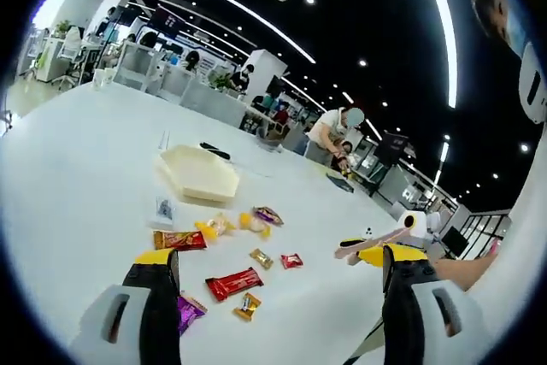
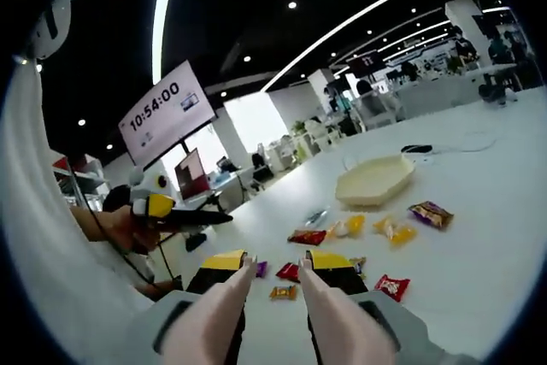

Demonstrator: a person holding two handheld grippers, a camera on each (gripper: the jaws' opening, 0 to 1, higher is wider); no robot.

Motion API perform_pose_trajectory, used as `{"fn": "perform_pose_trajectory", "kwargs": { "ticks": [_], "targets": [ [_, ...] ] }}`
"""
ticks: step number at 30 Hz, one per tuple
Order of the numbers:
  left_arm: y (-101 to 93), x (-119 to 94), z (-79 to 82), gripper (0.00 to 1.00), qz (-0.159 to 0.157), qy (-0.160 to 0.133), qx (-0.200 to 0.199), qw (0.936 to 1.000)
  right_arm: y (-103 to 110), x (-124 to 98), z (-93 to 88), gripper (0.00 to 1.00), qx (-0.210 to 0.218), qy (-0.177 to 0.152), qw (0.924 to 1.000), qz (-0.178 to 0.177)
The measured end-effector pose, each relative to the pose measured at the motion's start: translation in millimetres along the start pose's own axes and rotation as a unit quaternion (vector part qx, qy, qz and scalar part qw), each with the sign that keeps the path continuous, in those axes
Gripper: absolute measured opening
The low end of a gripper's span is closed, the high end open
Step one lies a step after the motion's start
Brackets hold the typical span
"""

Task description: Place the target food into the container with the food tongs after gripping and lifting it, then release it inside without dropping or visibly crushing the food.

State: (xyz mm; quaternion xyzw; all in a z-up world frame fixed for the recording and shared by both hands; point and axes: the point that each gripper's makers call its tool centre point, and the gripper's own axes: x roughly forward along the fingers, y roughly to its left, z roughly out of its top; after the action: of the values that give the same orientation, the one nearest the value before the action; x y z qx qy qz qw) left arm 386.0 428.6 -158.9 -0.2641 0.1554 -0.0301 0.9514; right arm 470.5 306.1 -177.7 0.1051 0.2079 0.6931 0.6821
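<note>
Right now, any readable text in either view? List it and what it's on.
"10:54:00" on the white wall-mounted display screen, right gripper view.
Shiny wrappers of the small snacks scattered on the white table, such as the long red bar and the purple packet: print is too small and blurred to read.
The pale hexagonal container bears no visible text.

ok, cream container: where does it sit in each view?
Left gripper view: the cream container sits left of centre on the white table, beyond the scattered snacks.
Right gripper view: it sits right of centre, again beyond the snacks.
Shared landmark: the long red bar wrapper, partly hidden between the tong arms.
</note>
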Motion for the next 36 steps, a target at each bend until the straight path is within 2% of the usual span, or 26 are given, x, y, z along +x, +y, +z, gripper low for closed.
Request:
{"fn": "perform_pose_trajectory", "kwargs": {
  "ticks": [6,8,9,13,17,19,21,22,24,29,31,33,36],
  "targets": [
    [4.6,1.2,-10.6,0.99,-0.001,0.012,0.020,0.9997,-4.2,-3.6,-8.1,0.26,-0.017,0.024,0.9995,-0.011],
    [8.0,1.2,-20.2,0.99,-0.005,0.034,0.018,0.9992,-6.9,-5.6,-7.7,0.26,-0.012,0.034,0.9988,-0.032],
    [9.1,0.2,-21.6,0.99,-0.005,0.039,0.027,0.9989,-4.6,-6.1,-3.7,0.26,-0.013,0.028,0.9990,-0.033],
    [17.4,-1.7,-22.6,0.99,-0.004,0.038,0.036,0.9986,-4.2,-5.9,-1.8,0.26,-0.029,0.033,0.9982,-0.041],
    [26.4,-2.8,-18.3,0.99,-0.006,0.026,0.037,0.9990,-13.2,-5.5,-0.5,0.26,-0.034,0.032,0.9973,-0.057],
    [30.3,-4.5,-17.8,0.99,-0.003,0.030,0.036,0.9989,-16.5,-4.4,1.2,0.26,-0.030,0.034,0.9968,-0.066],
    [29.0,-8.3,-15.7,0.99,-0.003,0.031,0.045,0.9985,-15.5,-2.9,3.3,0.25,-0.026,0.040,0.9967,-0.066],
    [29.6,-10.8,-14.3,0.99,0.000,0.032,0.068,0.9972,-15.9,-1.7,3.7,0.25,-0.030,0.048,0.9965,-0.061],
    [28.7,-12.6,-14.9,0.99,0.001,0.035,0.077,0.9964,-19.6,-0.9,4.3,0.25,-0.047,0.067,0.9950,-0.057],
    [25.3,-14.0,-19.0,0.99,-0.011,0.039,0.081,0.9959,-22.4,1.1,10.9,0.26,-0.077,0.079,0.9922,-0.059],
    [23.9,-13.0,-18.7,0.99,-0.016,0.036,0.083,0.9958,-24.0,1.1,10.7,0.26,-0.092,0.084,0.9903,-0.062],
    [22.5,-12.9,-21.0,0.99,-0.021,0.045,0.082,0.9954,-32.0,-2.4,5.1,0.26,-0.093,0.102,0.9869,-0.083],
    [19.0,-15.7,-18.9,0.99,-0.022,0.042,0.098,0.9940,-34.6,-4.4,4.8,0.26,-0.104,0.111,0.9850,-0.081]
  ]
}}
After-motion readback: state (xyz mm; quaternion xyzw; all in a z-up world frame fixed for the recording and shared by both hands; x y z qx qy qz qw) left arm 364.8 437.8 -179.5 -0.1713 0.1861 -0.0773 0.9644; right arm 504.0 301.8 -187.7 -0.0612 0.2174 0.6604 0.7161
